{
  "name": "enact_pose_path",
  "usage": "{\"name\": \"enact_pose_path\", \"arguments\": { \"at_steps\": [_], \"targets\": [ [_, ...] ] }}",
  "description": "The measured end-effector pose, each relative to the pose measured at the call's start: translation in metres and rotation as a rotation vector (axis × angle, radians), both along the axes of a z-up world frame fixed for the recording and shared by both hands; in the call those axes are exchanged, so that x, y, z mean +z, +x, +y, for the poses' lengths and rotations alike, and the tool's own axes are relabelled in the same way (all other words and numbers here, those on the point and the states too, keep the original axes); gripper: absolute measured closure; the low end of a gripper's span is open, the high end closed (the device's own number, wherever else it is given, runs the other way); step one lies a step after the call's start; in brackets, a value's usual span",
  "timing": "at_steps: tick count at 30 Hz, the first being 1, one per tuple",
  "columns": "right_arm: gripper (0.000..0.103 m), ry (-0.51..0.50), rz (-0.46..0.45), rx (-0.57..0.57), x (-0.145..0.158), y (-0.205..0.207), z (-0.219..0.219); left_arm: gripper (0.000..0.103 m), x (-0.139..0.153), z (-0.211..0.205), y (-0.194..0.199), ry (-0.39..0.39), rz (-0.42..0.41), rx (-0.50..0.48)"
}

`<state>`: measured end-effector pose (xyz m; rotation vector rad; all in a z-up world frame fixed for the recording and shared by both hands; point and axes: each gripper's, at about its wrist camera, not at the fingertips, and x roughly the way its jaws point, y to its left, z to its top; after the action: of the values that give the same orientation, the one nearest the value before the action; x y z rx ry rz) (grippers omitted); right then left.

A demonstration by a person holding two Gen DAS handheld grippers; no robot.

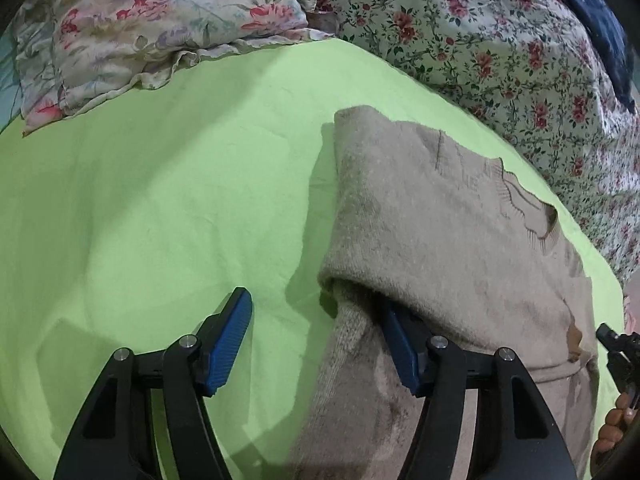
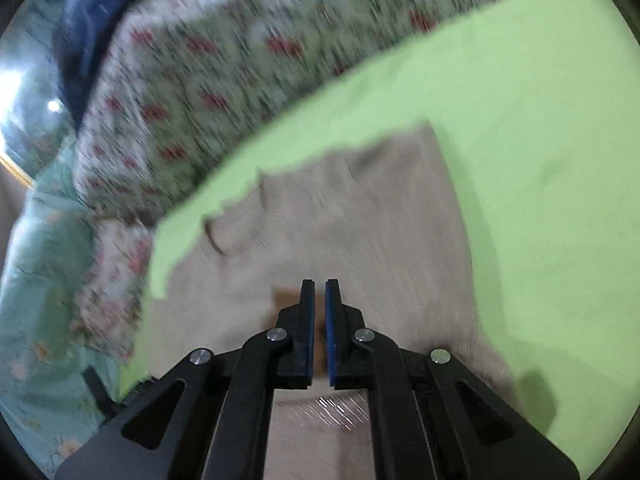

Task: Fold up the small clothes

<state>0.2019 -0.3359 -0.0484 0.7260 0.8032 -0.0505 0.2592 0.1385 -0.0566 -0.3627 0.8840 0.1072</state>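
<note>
A beige knit sweater (image 1: 432, 216) lies partly folded on a lime green sheet (image 1: 160, 200). My left gripper (image 1: 316, 312) is open; its left finger (image 1: 232, 332) rests over the bare sheet and its right finger (image 1: 400, 344) is tucked under the sweater's folded left edge. In the right wrist view, which is motion-blurred, the sweater (image 2: 360, 216) lies ahead with its collar (image 2: 228, 232) to the left. My right gripper (image 2: 319, 292) is shut with nothing between its pads, hovering over the sweater near a small brown patch (image 2: 286, 296). The right gripper's tip (image 1: 612, 340) shows at the left view's right edge.
A floral pillow (image 1: 160, 28) lies at the far left of the bed. A flowered blanket (image 1: 500, 48) borders the sheet on the far side and shows in the right wrist view (image 2: 224, 80). Dark blue fabric (image 1: 592, 16) lies beyond it. A teal floral cloth (image 2: 44, 280) is at left.
</note>
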Motion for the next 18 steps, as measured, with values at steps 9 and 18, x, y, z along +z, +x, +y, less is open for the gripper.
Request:
{"name": "enact_pose_path", "arguments": {
  "at_steps": [9,18],
  "targets": [
    [0.055,0.015,0.071,0.138,-0.029,0.035,0.044,0.038,-0.001,-0.008,0.006,0.04,0.018,0.004],
    [0.09,-0.073,-0.231,0.067,0.06,-0.011,0.019,0.034,0.001,-0.005,0.012,0.05,0.022,0.001]
  ]
}}
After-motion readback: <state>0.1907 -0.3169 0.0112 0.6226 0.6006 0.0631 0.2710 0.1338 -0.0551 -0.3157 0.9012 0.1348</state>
